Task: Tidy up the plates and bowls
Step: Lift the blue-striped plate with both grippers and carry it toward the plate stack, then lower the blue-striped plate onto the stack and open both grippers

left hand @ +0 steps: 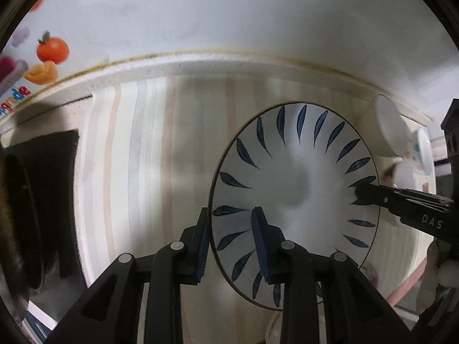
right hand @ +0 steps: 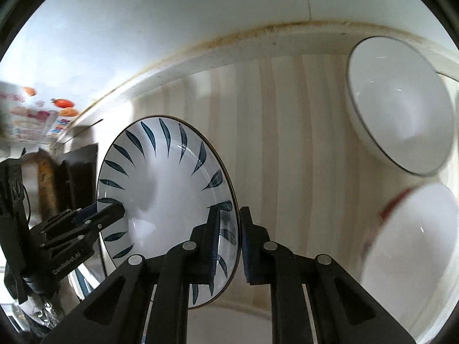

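Clamped on opposite edges of one round white ceramic plate with blue leaf strokes and a thin brown rim (left hand: pixel 295 200): left gripper (left hand: pixel 231 239) pinching the rim on its side, one pad under the edge and one on the painted face; right gripper (right hand: pixel 229 242) pinching the far rim likewise, jaws nearly together around the thin edge. Held just off the pale striped wooden counter (left hand: pixel 137 157), directly ahead of both pairs of jaws, spanning the gap between them.

Further right, beyond the right jaws, a plain white ceramic bowl with a dark rim (right hand: pixel 401 109), and below it a second white bowl with a red rim (right hand: pixel 413 252), both close to the plate's travel path; blurred, so exact clearance hard to judge.

Risks from here: thin-edge pinches slipping if the two hands drift apart or twist unevenly, dropping the plate; rim clipping the nearby bowls on a sideways move; glazed surface sliding off the pads under a tilt.

Face turned up toward the cameras, tilted slightly. Round, so no true long axis; the grip line running rim to rim, left to right.
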